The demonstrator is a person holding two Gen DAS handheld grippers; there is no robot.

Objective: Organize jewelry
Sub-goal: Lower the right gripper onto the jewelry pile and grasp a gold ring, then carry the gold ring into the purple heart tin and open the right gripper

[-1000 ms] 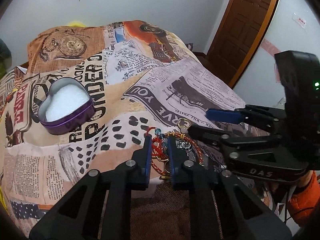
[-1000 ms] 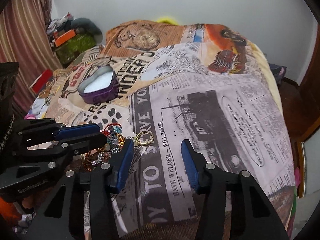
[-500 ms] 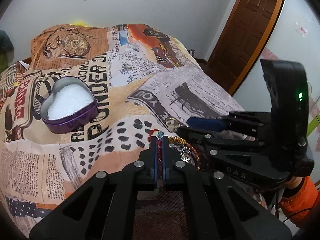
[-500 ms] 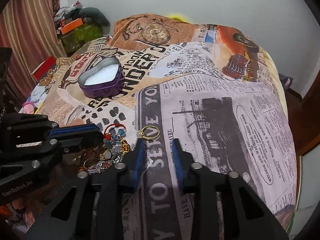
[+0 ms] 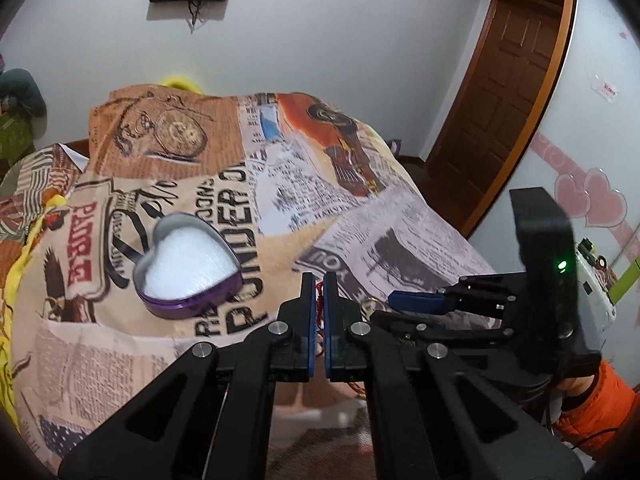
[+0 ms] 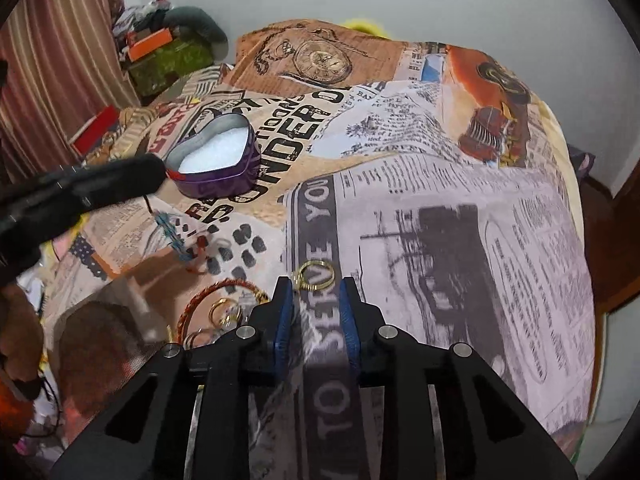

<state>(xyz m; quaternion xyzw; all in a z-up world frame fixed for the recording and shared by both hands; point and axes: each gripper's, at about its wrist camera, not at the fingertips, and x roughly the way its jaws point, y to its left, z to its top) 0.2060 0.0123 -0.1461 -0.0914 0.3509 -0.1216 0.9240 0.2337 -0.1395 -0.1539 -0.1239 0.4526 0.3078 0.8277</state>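
Fingers of the left hand-held gripper (image 5: 316, 280) pinch a red beaded bracelet (image 6: 180, 236), raised above the bed (image 6: 480, 220) near the heart-shaped tin (image 5: 188, 270), while the right hand-held gripper (image 6: 316, 292) hovers low, half-open and empty-handed, just behind a gold ring (image 6: 314, 276).

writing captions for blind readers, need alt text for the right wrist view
The right tongs hang open just short of a gold ring on a newspaper-print bedspread. To their left lie a red-and-gold bangle and smaller rings; further back sits an open purple heart-shaped tin with white padding, with the left tongs dangling a red beaded bracelet beside it.
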